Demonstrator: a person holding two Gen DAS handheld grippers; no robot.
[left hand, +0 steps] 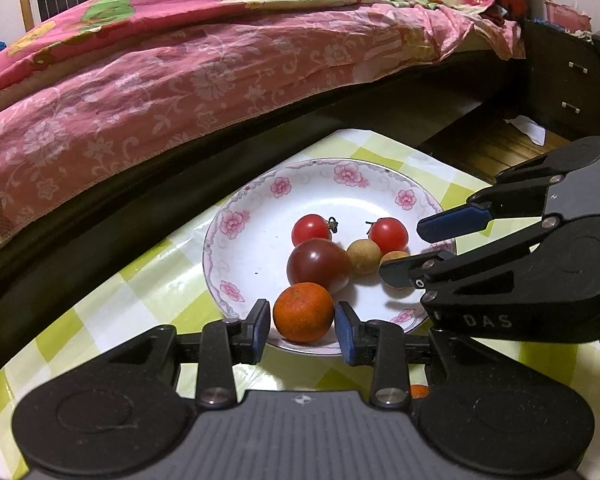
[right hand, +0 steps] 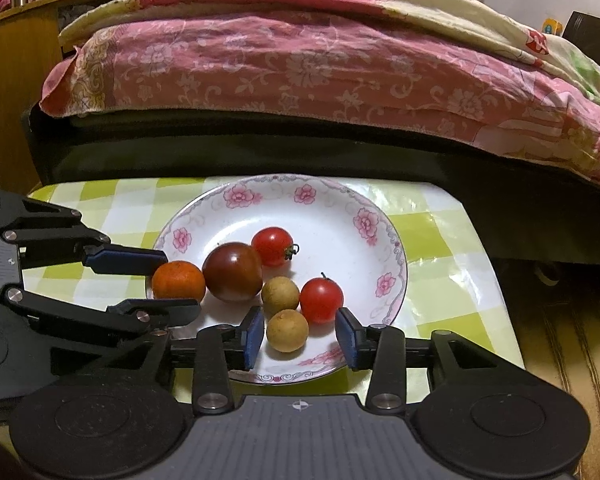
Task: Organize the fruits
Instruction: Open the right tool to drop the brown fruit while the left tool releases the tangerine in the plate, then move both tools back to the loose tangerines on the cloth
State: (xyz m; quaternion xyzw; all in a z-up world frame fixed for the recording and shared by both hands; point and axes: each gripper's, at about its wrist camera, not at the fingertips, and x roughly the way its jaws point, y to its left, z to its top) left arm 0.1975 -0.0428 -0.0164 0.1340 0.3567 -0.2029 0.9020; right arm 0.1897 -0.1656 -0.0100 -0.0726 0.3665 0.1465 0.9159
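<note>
A white plate with pink flowers (left hand: 256,252) (right hand: 336,228) holds a dark tomato (left hand: 319,265) (right hand: 233,271), two red cherry tomatoes (left hand: 311,229) (left hand: 388,234) (right hand: 273,245) (right hand: 321,299), two tan longans (left hand: 364,257) (right hand: 280,295) (right hand: 287,331) and an orange (left hand: 304,312) (right hand: 179,280) on its near rim. My left gripper (left hand: 303,330) (right hand: 176,282) is open, its fingers flanking the orange with thin gaps. My right gripper (right hand: 300,338) (left hand: 414,250) is open around the nearer longan (left hand: 394,257) without touching it.
The plate lies on a green-and-white checked tablecloth (left hand: 100,320) (right hand: 440,240). A bed with pink floral covers (left hand: 180,80) (right hand: 300,60) runs close behind the table. A dark dresser (left hand: 560,80) stands at the right. A small orange thing (left hand: 419,391) peeks from under my left gripper.
</note>
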